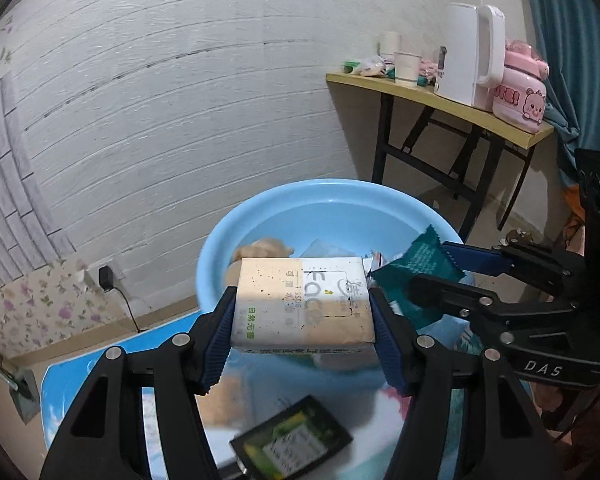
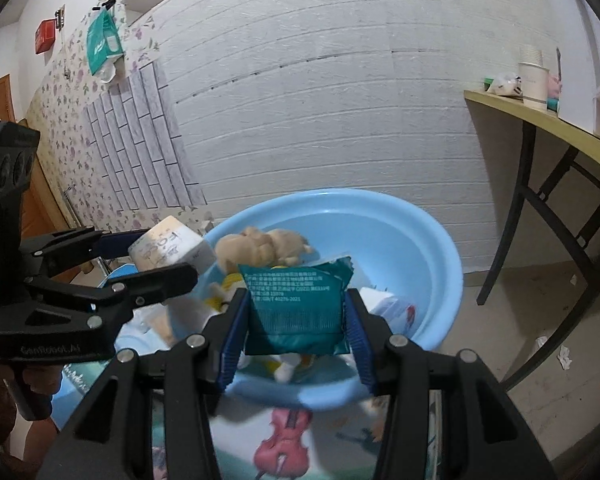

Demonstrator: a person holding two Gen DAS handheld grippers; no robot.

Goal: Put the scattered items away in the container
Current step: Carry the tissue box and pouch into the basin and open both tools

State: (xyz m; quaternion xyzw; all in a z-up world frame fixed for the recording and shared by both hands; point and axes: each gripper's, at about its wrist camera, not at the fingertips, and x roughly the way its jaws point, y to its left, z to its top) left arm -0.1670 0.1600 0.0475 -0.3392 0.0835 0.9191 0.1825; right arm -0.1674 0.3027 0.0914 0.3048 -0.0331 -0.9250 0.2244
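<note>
My left gripper (image 1: pixel 303 316) is shut on a white and beige tissue pack (image 1: pixel 302 304), held above the near rim of the light blue basin (image 1: pixel 260 208). My right gripper (image 2: pixel 296 320) is shut on a teal snack packet (image 2: pixel 296 304), held over the basin (image 2: pixel 432 248). The right gripper (image 1: pixel 432 264) with its packet (image 1: pixel 416 264) shows at the right of the left wrist view. The left gripper (image 2: pixel 156 256) with the tissue pack (image 2: pixel 168 248) shows at the left of the right wrist view. A tan plush toy (image 2: pixel 260 246) and other small items lie in the basin.
A dark packet with green print (image 1: pixel 292 438) lies on the patterned blue table surface (image 1: pixel 72 384) in front of the basin. A folding table (image 1: pixel 440 100) with a white kettle (image 1: pixel 468 52), cups and a pink jar (image 1: pixel 520 96) stands at the right by the wall.
</note>
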